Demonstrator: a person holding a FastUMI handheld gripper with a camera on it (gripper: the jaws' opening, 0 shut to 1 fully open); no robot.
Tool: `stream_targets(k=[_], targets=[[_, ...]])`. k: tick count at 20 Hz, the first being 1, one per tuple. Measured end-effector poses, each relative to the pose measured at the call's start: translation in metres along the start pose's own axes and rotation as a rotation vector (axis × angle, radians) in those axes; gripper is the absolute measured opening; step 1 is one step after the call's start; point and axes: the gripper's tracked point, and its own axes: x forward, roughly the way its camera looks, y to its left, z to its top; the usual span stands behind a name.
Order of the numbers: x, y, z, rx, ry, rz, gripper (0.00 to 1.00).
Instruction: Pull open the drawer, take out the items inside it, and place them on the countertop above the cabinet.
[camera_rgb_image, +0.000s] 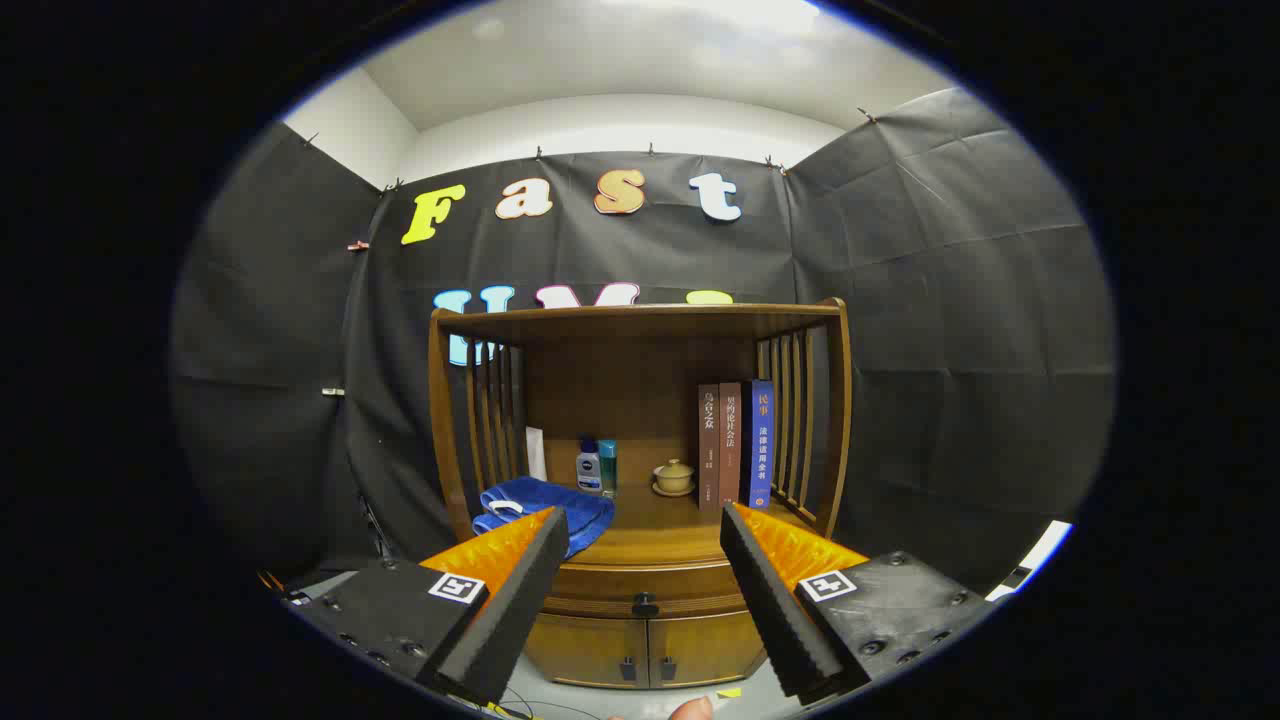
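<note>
Tongs (640, 590) stand released, gripping nothing, aimed at the closed wooden drawer's dark round knob (645, 604), presumably lined up for pulling. Above that knob, a folded blue towel (545, 505) rests on the brown wooden countertop (650, 545).

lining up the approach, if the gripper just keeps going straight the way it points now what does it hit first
Probably the closed drawer front near its dark knob: the open gripper frames it, with free air between. Depth is unclear.
</note>
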Motion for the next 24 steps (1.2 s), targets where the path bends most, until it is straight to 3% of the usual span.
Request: stream_targets(k=[16,24], targets=[[-0.001,-0.003,0.003,-0.020,-0.010,-0.010,0.98],[0.021,0.006,-0.021,-0.011,-0.034,0.007,0.98]])
